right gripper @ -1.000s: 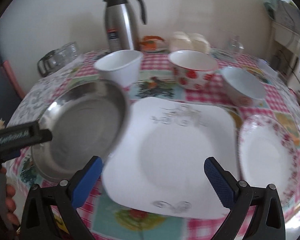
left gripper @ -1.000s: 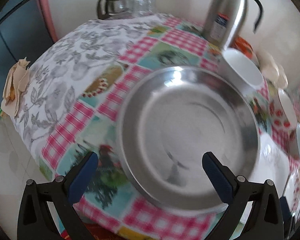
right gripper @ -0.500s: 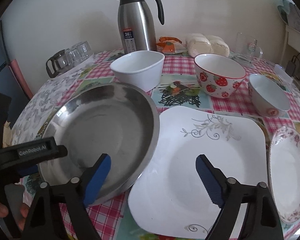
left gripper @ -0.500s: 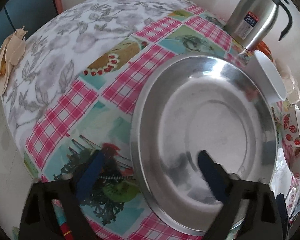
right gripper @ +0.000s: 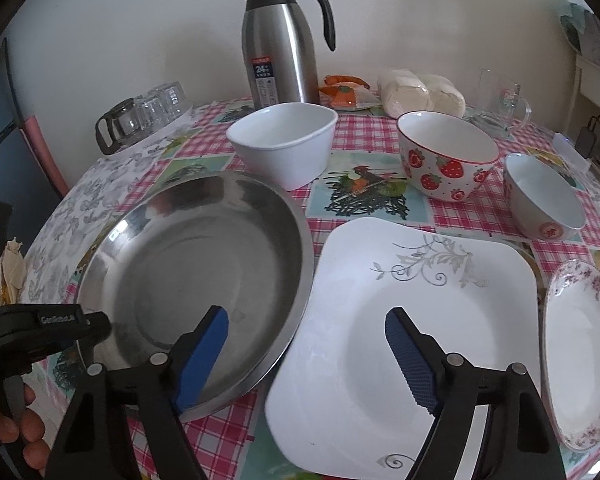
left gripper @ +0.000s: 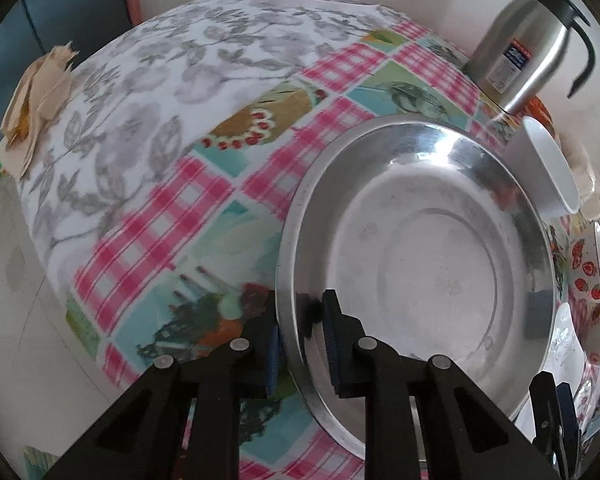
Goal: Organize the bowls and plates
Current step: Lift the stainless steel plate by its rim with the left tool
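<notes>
A large steel plate [left gripper: 428,264] lies on the table; it also shows in the right wrist view [right gripper: 196,276]. My left gripper [left gripper: 302,344] is shut on its near rim, one pad inside and one outside. My right gripper [right gripper: 306,354] is open and empty, above the gap between the steel plate and a white square plate [right gripper: 404,320]. A floral plate [right gripper: 584,356] lies at the right. A white bowl [right gripper: 284,144], a strawberry bowl [right gripper: 446,156] and a small white bowl [right gripper: 542,202] stand behind.
A steel thermos jug [right gripper: 280,48] stands at the back by the wall. Glass cups [right gripper: 148,114] stand at the back left, a glass mug [right gripper: 500,104] and food packets [right gripper: 420,94] at the back right. The table's left edge [left gripper: 48,208] drops to the floor.
My left gripper has closed on the steel plate's near rim. My right gripper has drawn back and shifted left; the steel plate now lies level beside the square plate.
</notes>
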Motion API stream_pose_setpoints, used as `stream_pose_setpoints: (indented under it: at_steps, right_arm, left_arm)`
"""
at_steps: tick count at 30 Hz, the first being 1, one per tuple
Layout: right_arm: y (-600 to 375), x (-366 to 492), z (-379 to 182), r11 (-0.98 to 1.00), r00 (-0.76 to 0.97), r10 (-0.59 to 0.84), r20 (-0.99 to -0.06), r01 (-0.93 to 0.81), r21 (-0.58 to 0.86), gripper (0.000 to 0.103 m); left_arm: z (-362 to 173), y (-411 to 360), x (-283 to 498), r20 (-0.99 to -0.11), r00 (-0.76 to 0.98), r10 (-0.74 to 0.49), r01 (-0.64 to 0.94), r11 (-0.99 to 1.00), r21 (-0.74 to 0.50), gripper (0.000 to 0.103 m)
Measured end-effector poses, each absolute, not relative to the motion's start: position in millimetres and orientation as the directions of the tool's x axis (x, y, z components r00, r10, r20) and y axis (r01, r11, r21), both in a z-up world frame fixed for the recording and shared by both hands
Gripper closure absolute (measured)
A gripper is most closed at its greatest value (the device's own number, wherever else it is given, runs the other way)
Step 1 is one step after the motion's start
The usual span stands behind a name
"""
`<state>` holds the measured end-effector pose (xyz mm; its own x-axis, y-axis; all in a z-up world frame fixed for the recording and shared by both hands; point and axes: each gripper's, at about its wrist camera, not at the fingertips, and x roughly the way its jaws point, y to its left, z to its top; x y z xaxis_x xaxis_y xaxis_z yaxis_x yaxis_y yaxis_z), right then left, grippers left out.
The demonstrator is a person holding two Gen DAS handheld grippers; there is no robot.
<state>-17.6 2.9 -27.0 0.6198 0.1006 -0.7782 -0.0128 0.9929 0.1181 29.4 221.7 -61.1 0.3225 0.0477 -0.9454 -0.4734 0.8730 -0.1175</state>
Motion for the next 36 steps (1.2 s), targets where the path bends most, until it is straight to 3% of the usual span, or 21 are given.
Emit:
stream_pose_setpoints:
  at_steps: [11, 13, 29, 32, 36]
  right_arm:
    - [38.3, -11.9, -34.3, 0.988, 0.604, 0.152, -0.782, -0.122, 0.098, 0.040]
    - [41.6, -9.9, -34.3, 0.984, 0.596, 0.171, -0.785, -0.140, 0.107, 0.050]
    - [60.5, 6.3, -51.8, 0.979, 0.555, 0.187, -0.811, -0.178, 0.104, 0.063]
    - [61.5, 6.3, -53.8, 0.979, 0.553, 0.184, -0.812, -0.178, 0.100, 0.068]
    - [58.9, 5.2, -53.8, 0.981, 0.558, 0.175, -0.811, -0.169, 0.095, 0.081]
  left_arm:
    - [-56.8, 253.6, -0.2, -0.947, 0.312, 0.072, -0.556, 0.822, -0.121, 0.082]
    - [-55.1, 258.3, -6.5, -0.947, 0.312, 0.077, -0.560, 0.820, -0.118, 0.082]
    - [-53.2, 263.7, -3.4, -0.947, 0.300, 0.118, -0.557, 0.828, -0.074, 0.078]
    - [-54.2, 262.8, -0.4, -0.946, 0.299, 0.125, -0.554, 0.830, -0.066, 0.078]
    - [-54.6, 263.4, -1.1, -0.945, 0.298, 0.137, -0.551, 0.833, -0.053, 0.078]
